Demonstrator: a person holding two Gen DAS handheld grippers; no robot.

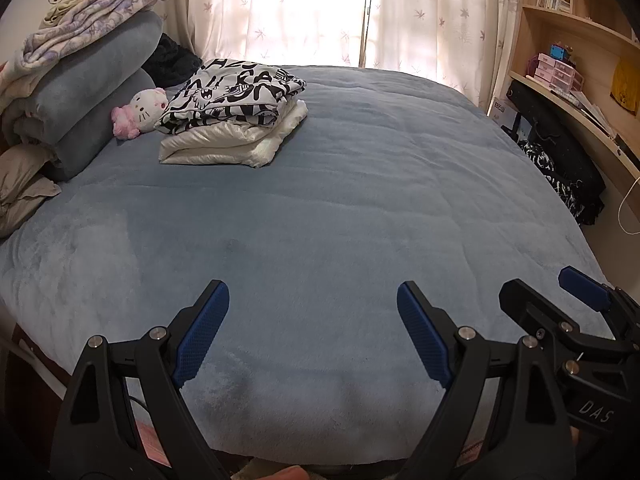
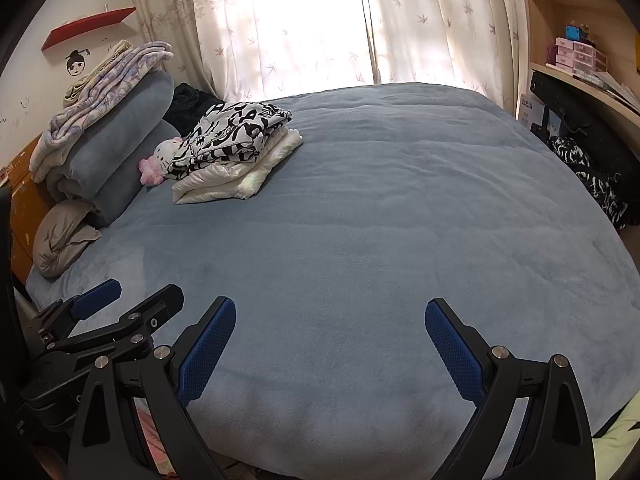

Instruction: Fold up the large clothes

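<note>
Both tongs, left [image 1: 312,332] and right [image 2: 330,350], are hovering spread and empty over the bed's [image 1: 340,208] near edge; handles are cropped. Folded clothes [image 1: 234,116] are lying far left.

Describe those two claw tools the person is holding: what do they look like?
Both are alike. The left gripper and the right gripper each have two angular black plastic fingers with silver rivets, tipped on the inside with blue dimpled pads. White letters "DAS" mark the right gripper's body, seen from the left camera.
</note>
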